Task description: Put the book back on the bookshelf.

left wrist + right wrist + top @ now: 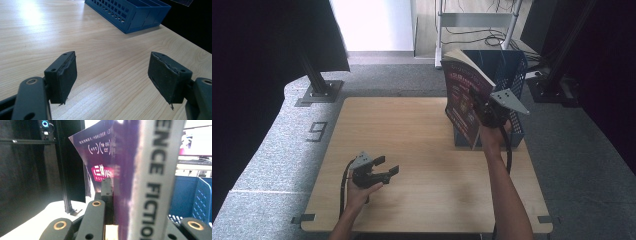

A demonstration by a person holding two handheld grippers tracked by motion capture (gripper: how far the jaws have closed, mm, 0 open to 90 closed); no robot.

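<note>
a: nearest item?
b: left gripper (384,170), held low over the wooden table (412,140) near its front edge. jaws spread wide, nothing between the pads (66,75).
a: next?
b: right gripper (482,107), farther back at the right. it is clamped on a purple book (464,97), lifted upright; the spine (155,177) reads "science fiction".
a: the book's position?
b: just in front of the blue rack (507,70) at the table's far right, its lower edge near the rack's front wall.
</note>
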